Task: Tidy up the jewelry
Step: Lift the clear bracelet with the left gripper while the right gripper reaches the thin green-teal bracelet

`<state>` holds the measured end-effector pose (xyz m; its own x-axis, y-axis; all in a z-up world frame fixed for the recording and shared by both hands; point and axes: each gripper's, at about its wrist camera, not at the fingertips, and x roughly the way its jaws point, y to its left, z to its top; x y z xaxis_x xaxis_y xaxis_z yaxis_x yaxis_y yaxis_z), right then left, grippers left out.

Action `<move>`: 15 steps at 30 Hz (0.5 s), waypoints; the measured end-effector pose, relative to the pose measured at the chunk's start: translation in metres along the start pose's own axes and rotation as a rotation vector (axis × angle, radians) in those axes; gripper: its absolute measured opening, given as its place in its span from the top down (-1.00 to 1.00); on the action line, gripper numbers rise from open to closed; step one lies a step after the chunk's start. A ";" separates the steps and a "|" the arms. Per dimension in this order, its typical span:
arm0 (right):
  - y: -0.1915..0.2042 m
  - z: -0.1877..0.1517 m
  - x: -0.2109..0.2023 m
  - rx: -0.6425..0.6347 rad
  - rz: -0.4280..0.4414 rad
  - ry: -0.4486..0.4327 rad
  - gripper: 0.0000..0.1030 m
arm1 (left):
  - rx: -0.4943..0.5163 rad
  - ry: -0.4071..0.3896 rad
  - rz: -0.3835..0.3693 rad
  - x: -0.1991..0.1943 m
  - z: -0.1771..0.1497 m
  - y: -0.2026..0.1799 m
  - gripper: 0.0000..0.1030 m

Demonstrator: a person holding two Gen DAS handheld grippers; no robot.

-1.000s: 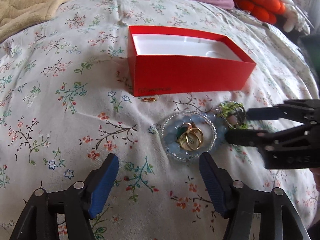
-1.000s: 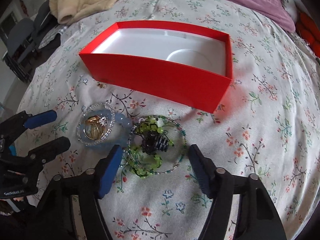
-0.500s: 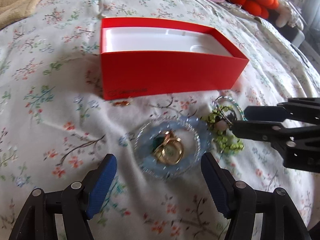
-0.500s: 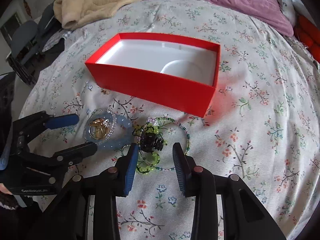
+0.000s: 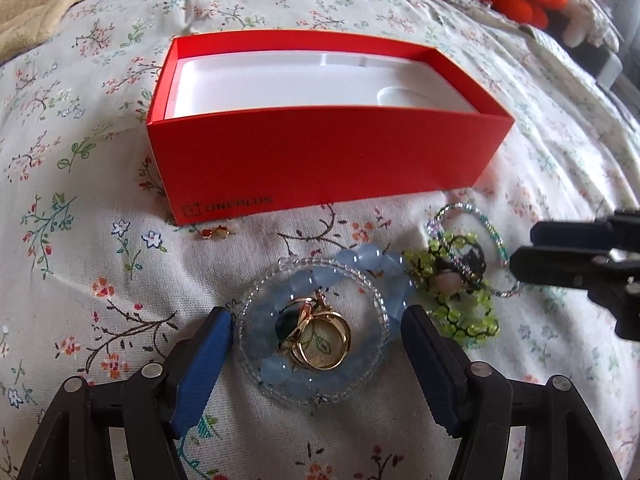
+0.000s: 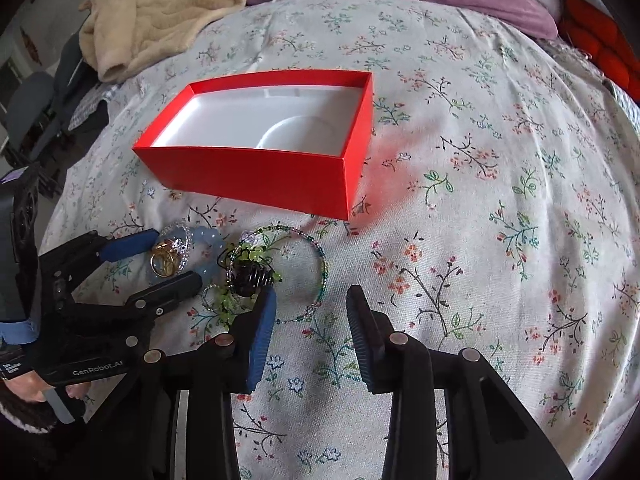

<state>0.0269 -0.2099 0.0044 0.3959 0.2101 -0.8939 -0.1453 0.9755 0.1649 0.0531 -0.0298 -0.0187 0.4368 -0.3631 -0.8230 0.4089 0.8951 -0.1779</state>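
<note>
Where the floral bedspread [image 6: 480, 200] holds a red box [image 6: 256, 176], both grippers' fingers spread wide, holding nothing.

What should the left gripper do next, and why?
Probably close the left gripper: its open fingers already straddle the blue bead bracelet holding the gold rings, and the red box just beyond has nothing in it.

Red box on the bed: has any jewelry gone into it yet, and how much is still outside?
Nothing looks done: the red box shows only its bare white insert.
In hand: nothing is gripped. The open left gripper straddles the blue bead bracelet with gold rings inside it; the right gripper is open and empty.
Left: those, the green beaded pieces and a small earring, all on the bedspread.
</note>
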 end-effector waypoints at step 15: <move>0.007 0.004 0.013 0.017 0.032 0.033 -0.21 | -0.016 -0.021 0.008 -0.007 0.000 0.001 -0.06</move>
<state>0.0346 -0.2005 -0.0048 0.3617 0.2388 -0.9012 -0.1413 0.9695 0.2002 0.0507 -0.0263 -0.0133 0.4568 -0.3611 -0.8130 0.3926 0.9019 -0.1800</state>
